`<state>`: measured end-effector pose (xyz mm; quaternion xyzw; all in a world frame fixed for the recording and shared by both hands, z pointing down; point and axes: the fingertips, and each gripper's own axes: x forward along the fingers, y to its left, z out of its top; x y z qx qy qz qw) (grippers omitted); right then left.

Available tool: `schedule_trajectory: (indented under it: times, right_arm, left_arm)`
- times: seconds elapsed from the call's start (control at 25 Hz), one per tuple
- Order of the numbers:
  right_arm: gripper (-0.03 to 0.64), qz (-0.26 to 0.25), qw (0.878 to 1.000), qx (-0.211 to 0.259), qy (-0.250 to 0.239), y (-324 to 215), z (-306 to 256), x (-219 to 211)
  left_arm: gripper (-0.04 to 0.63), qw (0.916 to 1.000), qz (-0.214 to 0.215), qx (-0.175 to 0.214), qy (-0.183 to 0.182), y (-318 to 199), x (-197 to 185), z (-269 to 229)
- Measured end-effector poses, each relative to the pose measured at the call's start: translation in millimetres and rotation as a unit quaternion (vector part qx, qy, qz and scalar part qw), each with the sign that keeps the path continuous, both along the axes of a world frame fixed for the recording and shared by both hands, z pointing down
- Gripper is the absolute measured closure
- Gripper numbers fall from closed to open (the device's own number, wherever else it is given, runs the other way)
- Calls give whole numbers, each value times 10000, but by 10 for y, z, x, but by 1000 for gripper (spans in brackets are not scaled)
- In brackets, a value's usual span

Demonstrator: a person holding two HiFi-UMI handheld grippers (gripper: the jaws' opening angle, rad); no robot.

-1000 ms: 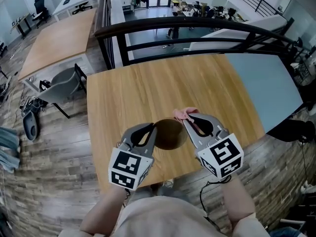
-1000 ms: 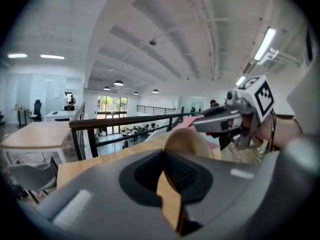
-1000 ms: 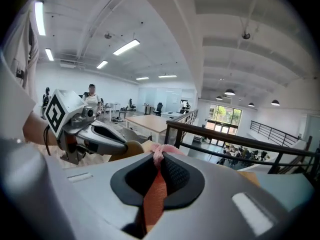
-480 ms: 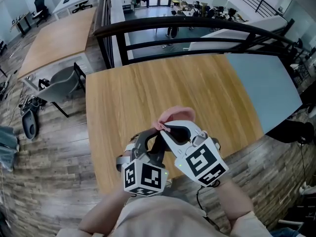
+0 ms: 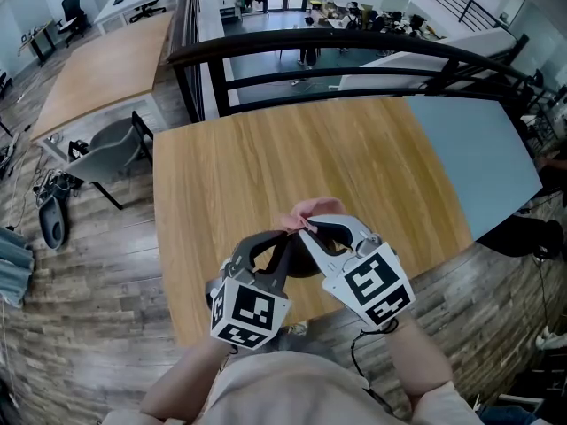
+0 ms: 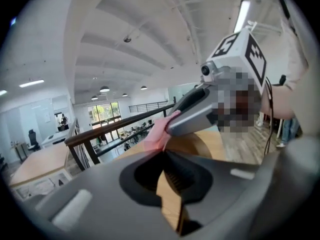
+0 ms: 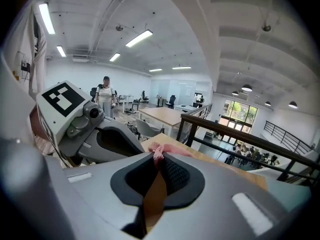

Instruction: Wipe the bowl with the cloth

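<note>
In the head view, a dark brown bowl [image 5: 301,259] sits low between my two grippers, mostly hidden by them, above the wooden table [image 5: 266,158] near its front edge. My left gripper [image 5: 285,237] is shut on the bowl's rim. The left gripper view shows the bowl's brown inside [image 6: 202,143] just past the closed jaws. My right gripper [image 5: 306,228] is shut on a pink cloth [image 5: 310,207] and crosses over the left one. It holds the cloth [image 6: 159,134] against the bowl's edge. The right gripper view shows the cloth [image 7: 167,150] bunched at the jaw tips.
A black railing [image 5: 354,47] runs along the table's far side. A grey chair [image 5: 115,149] stands at the left and a blue-grey tabletop [image 5: 478,149] adjoins at the right. A person [image 7: 105,98] stands far off in the room.
The grippers, apart on either side of the bowl a second ago, have come together. The right one swung left with the cloth onto the bowl; the left one shifted right beneath it.
</note>
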<state>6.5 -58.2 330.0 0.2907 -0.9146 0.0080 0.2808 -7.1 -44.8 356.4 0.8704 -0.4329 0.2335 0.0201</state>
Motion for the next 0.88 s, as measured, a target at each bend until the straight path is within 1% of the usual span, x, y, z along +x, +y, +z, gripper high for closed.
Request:
schedule_trajectory:
  times: [0.12, 0.28, 0.4, 0.52, 0.6, 0.68, 0.88]
  right_arm:
    - [595, 142, 9998, -151, 7, -7, 102, 114]
    - [595, 304, 9991, -275, 52, -35, 230, 229]
    - [595, 382, 9985, -395, 32, -30, 325, 271]
    - [595, 475, 9976, -507, 77, -44, 463, 292]
    - [595, 529, 9966, -633, 71, -53, 577, 306]
    - [597, 571, 9955, -757, 77, -68, 696, 315]
    - [595, 654, 9920, -1073, 141, -124, 1003, 315]
  left_arm:
    - [581, 9982, -152, -370, 452, 13, -40, 91]
    - [581, 9915, -399, -801, 941, -21, -152, 229]
    - [581, 9861, -493, -1058, 1184, -43, -221, 311]
    - [581, 9793, -696, -1294, 1392, -81, -332, 420]
    - [581, 9730, -836, -1489, 1555, -108, -404, 517]
    - [581, 9649, -966, -1713, 1741, -142, -464, 625]
    - [580, 9402, -1368, -2236, 2176, -244, -591, 928]
